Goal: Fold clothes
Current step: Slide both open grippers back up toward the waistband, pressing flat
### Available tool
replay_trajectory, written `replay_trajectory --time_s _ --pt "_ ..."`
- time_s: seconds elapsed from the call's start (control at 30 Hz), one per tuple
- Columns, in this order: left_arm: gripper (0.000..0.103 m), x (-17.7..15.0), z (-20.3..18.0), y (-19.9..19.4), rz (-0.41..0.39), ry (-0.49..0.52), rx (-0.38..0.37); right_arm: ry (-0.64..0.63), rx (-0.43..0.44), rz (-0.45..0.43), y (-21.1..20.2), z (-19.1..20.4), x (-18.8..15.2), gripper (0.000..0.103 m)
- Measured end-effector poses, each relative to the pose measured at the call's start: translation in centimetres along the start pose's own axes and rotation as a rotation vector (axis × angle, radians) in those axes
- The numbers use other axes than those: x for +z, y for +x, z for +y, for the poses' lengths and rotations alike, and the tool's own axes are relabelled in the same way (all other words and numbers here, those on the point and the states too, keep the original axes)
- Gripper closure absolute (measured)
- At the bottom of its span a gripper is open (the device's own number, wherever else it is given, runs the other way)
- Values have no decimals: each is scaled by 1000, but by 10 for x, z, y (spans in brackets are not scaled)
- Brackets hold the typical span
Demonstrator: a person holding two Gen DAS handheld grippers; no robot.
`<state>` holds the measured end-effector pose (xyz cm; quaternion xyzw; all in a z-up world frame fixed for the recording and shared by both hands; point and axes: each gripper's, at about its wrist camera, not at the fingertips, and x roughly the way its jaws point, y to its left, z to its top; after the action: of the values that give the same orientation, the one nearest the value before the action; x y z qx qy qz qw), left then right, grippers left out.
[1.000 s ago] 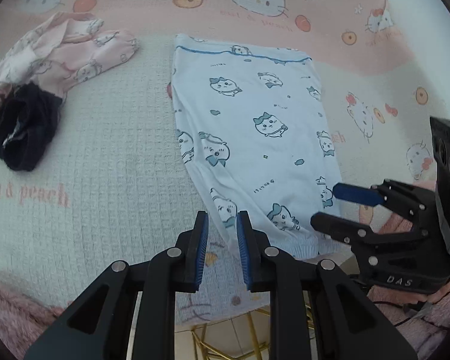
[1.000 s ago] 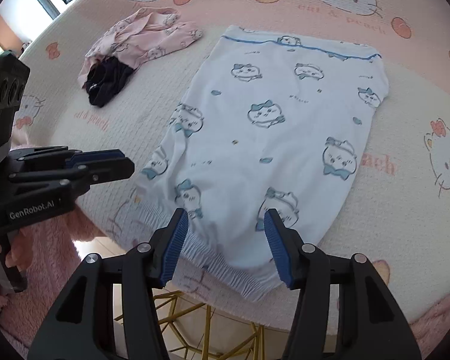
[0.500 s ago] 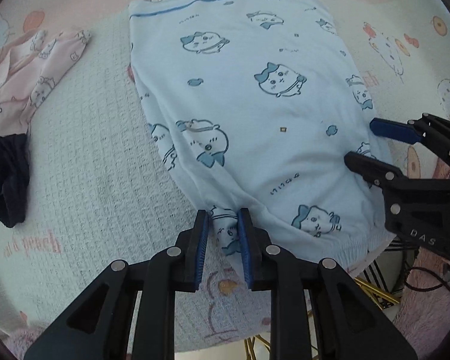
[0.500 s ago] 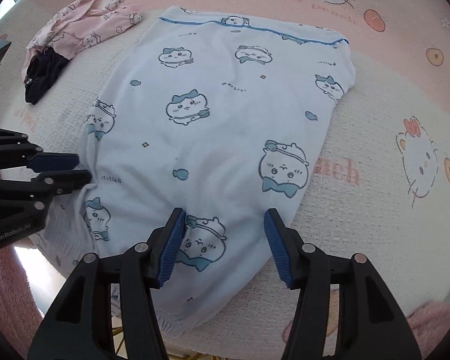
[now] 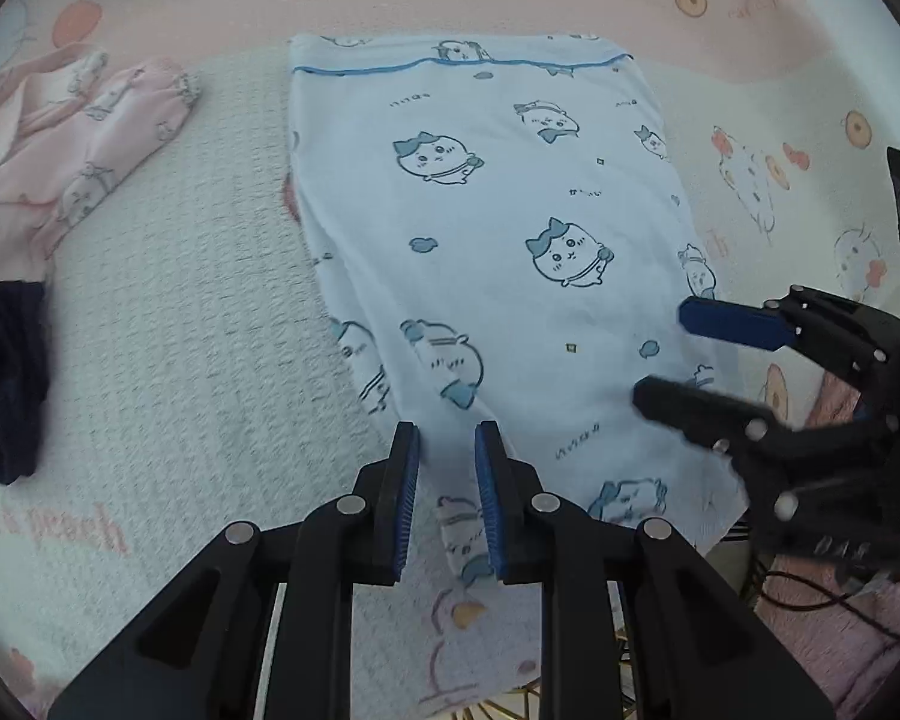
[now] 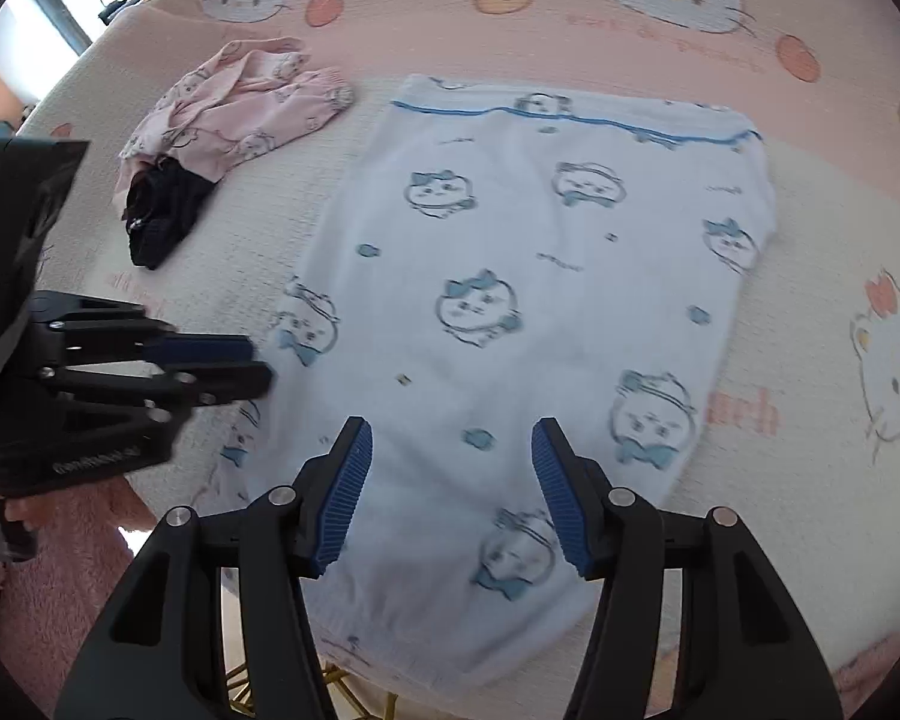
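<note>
Spread flat, the pale blue pants (image 5: 510, 252) lie on the bed (image 5: 180, 330), waistband with its blue piping at the far end and the gathered cuff (image 6: 426, 630) hanging at the near edge. The cloth is thin, soft and smooth, printed with round cat faces wearing blue bows, and it narrows toward the cuffs.

The left gripper (image 5: 447, 456) sits at the near left edge of the pants; its jaws stand narrow, with only a slim gap between the ribbed blue pads, and pale cloth shows in that gap. Whether the pads actually pinch the fabric cannot be told. The right gripper (image 6: 450, 450) hovers over the lower part of the pants with its jaws wide apart, cloth showing between them but not touched as far as can be seen. In the left view it reaches in from the right, blurred, above the pants' right edge.

The bed's cover is a white waffle-knit blanket bordered in pink with cartoon cats and oranges. Well apart, at the far left, a crumpled pink garment (image 6: 240, 114) lies touching a bunched dark garment (image 6: 162, 210). A gold wire frame shows below the bed's edge, mostly cut off.
</note>
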<state>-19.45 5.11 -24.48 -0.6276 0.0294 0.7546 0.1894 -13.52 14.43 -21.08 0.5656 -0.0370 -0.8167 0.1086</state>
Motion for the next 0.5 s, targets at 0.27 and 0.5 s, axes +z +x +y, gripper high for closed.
replay_trajectory --time_s 0.27,0.5 --pt "82 1 4 -1 36 10 94 -94 -177 47 25 4 -6 49" --pt "82 13 20 -16 -35 -33 59 10 -75 -3 5 -19 6 49"
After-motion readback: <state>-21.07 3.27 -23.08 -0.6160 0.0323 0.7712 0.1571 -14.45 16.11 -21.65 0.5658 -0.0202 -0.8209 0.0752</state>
